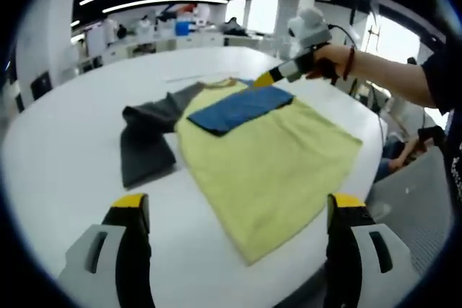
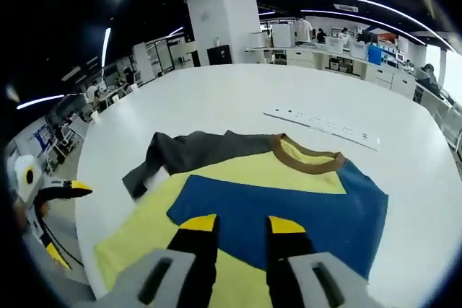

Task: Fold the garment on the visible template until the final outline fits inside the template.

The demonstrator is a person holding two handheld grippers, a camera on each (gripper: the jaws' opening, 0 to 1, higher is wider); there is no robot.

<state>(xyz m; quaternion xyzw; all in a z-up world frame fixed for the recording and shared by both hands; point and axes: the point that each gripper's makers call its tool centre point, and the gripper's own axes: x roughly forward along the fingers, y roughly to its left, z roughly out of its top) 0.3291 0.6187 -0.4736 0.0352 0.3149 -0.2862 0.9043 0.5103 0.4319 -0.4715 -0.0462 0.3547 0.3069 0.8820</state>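
The garment (image 1: 267,156) is lying flat on the white table (image 1: 65,156), a yellow shirt with a brown collar (image 2: 307,155), one blue sleeve (image 1: 242,108) already folded across the chest and one dark grey sleeve (image 1: 148,142) lying out to the side. It is looking light, soft and limp, so it will probably sag and crease when lifted; I judge the best hold is on an edge or corner, such as the grey cuff or the lower hem, pinching a thin layer.

The left claw (image 1: 238,210) is hanging above the table near the hem, its jaws standing wide apart and holding nothing. The right claw (image 2: 242,225) is hovering over the blue sleeve with a narrow gap between its jaws, and no cloth is showing between them.

The left gripper view is showing the whole hem and the hand (image 1: 328,59) holding the right claw. The right gripper view is showing a white strip (image 2: 321,126) on the table beyond the collar.
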